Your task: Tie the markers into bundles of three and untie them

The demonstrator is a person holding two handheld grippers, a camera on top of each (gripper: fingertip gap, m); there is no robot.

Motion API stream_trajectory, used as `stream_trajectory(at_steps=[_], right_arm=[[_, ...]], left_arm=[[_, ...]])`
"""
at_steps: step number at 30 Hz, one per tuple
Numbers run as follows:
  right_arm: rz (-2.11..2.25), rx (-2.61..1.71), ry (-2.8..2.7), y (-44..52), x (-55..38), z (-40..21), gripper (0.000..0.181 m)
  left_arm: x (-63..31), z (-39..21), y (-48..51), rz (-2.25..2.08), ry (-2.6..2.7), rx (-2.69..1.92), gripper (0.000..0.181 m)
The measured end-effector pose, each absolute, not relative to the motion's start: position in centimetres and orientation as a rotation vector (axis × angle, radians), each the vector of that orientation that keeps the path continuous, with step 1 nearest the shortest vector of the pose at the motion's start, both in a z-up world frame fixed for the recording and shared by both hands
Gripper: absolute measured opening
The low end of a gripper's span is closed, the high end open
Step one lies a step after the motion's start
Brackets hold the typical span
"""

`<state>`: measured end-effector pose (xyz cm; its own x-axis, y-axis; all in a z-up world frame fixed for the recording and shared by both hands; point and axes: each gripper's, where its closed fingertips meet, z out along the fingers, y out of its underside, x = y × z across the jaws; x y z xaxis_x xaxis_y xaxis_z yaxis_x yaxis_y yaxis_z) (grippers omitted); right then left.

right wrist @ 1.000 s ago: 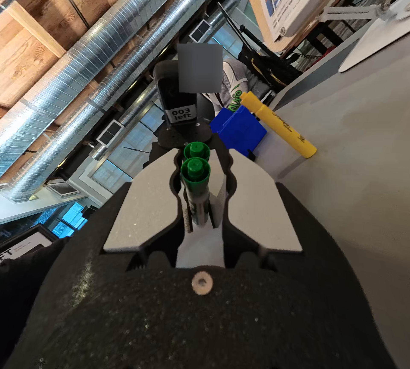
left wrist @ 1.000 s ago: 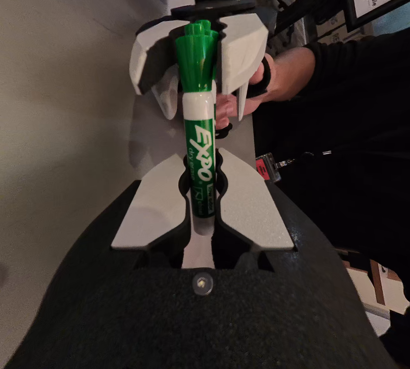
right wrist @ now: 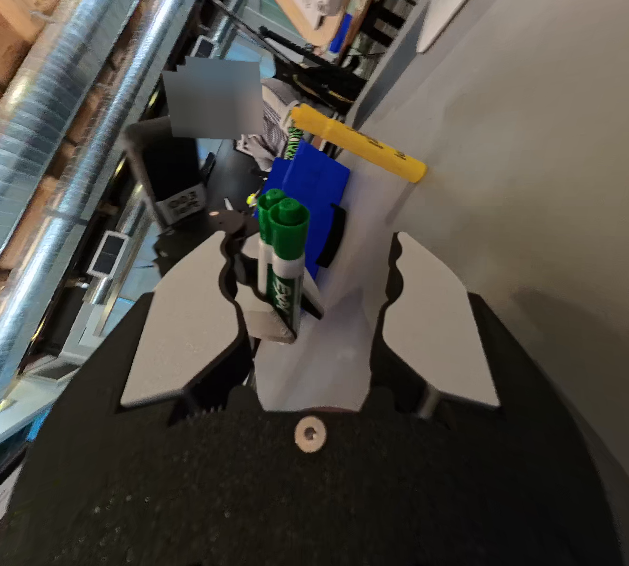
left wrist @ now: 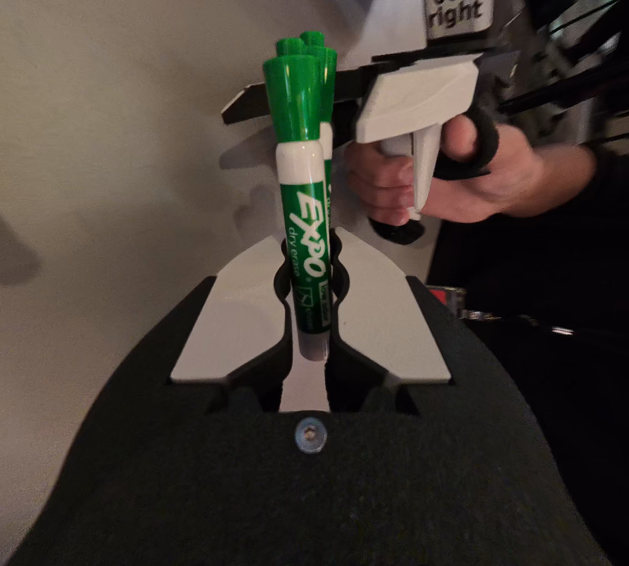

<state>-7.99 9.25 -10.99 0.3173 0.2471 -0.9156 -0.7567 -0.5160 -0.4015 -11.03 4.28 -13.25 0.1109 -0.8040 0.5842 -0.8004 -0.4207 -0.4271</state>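
Left gripper (left wrist: 311, 272): clenched on the green markers (left wrist: 299, 154), held upright between its fingers.
Right gripper (right wrist: 311, 274): released, jaws spread, just right of the marker caps.
Yellow marker (right wrist: 357, 142): lay far on the table (right wrist: 510, 175).

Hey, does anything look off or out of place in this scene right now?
Little stands out. The green markers sit straight in the shut left gripper, with no band visible around them. The right gripper is open, clear of them. One yellow marker lies alone on the table, apart from the bundle.
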Motion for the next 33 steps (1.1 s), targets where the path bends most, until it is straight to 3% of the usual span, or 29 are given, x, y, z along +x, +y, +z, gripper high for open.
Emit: stream_trajectory(at_steps=[1, 6, 13, 20, 30, 33], right_arm=[[1.373, -1.651, 0.438, 9.1, -8.1, -10.7, 0.085], [1.367, -1.625, 0.428, 8.7, -6.8, -9.8, 0.09], [1.502, -1.623, 0.525, 8.7, -6.5, -9.8, 0.113], [1.614, -1.603, 0.661, 9.8, -6.9, -10.9, 0.116], [1.504, -1.768, 0.802, 10.5, -8.9, -12.7, 0.062], [1.485, -1.773, 0.804, 10.7, -9.2, -12.8, 0.062]], left_arm=[[-10.9, -13.0, 3.9, -1.308, 1.659, -2.344, 0.025], [-10.6, -13.2, 3.0, -1.42, 1.56, -2.39, 0.019], [-10.8, -14.2, 3.4, -1.133, 1.56, -2.405, 0.019], [-10.7, -15.4, 4.0, -0.88, 1.616, -2.449, 0.019], [-10.8, -16.2, 4.4, -0.687, 1.706, -2.466, 0.019], [-11.0, -16.4, 4.5, -0.627, 1.729, -2.46, 0.019]])
